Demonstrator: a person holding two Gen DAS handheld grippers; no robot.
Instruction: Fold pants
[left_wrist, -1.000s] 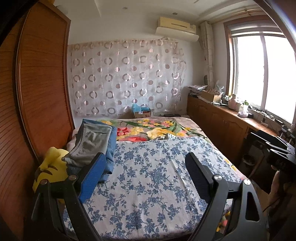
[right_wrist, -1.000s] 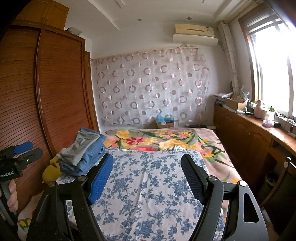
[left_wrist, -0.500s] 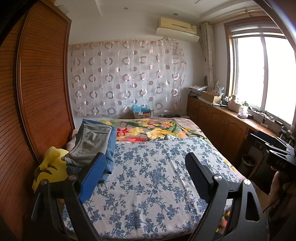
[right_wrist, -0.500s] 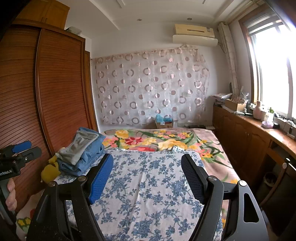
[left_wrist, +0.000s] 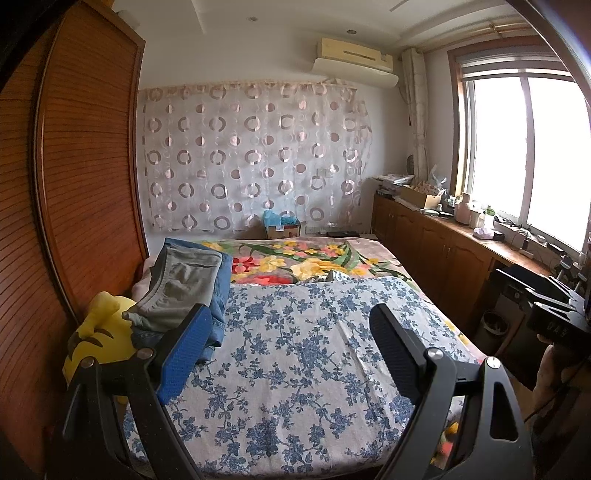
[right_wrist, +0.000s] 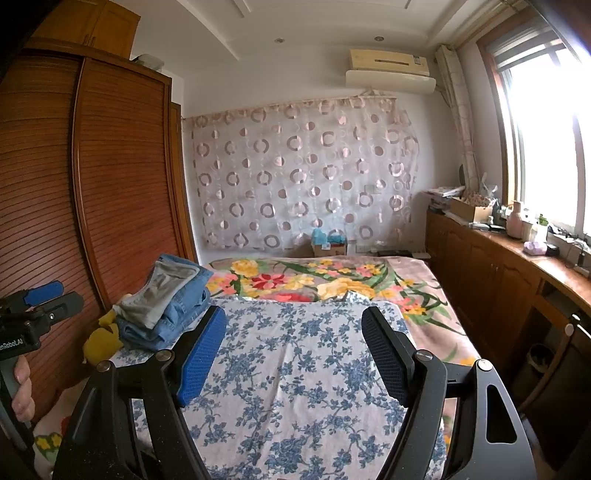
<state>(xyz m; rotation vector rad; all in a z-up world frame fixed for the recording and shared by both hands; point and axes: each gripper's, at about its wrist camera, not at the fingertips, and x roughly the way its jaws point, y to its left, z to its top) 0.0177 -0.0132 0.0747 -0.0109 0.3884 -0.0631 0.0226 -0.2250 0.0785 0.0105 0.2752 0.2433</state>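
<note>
Both grippers are being held above the near end of the bed (left_wrist: 424, 291), aimed along it toward the far wall.

Left gripper (left_wrist: 290, 325): fingers (left_wrist: 184, 350) released and spread wide, nothing between them; only the blue-flowered sheet (left_wrist: 295, 350) is being seen through the gap. In the right wrist view this gripper (right_wrist: 61, 295) is showing at the left edge, gripped by a hand (right_wrist: 20, 391).

Right gripper (right_wrist: 293, 326): fingers (right_wrist: 201, 352) likewise released and wide, nothing being grasped. It is appearing at the right edge of the left wrist view (left_wrist: 532, 295), with a hand (left_wrist: 550, 376) under it.

Pants (right_wrist: 162, 299): a stack of folded garments is lying at the left side of the bed, close to the wooden wardrobe (right_wrist: 110, 184), well apart from both grippers. A grey-green pair (left_wrist: 181, 288) is resting on top, blue denim (left_wrist: 218, 291) under it. How many pieces are stacked cannot be told.

A yellow plush toy (left_wrist: 98, 339) is lying just beside the stack, on its near side, against the wardrobe.

The blue-flowered sheet is being spread flat over the near part of the bed; a bright floral blanket (left_wrist: 295, 264) is showing beyond it at the far end.

A wooden tabletop (right_wrist: 517, 251) crowded with small items is running along the right wall under the window (left_wrist: 524, 155).
</note>
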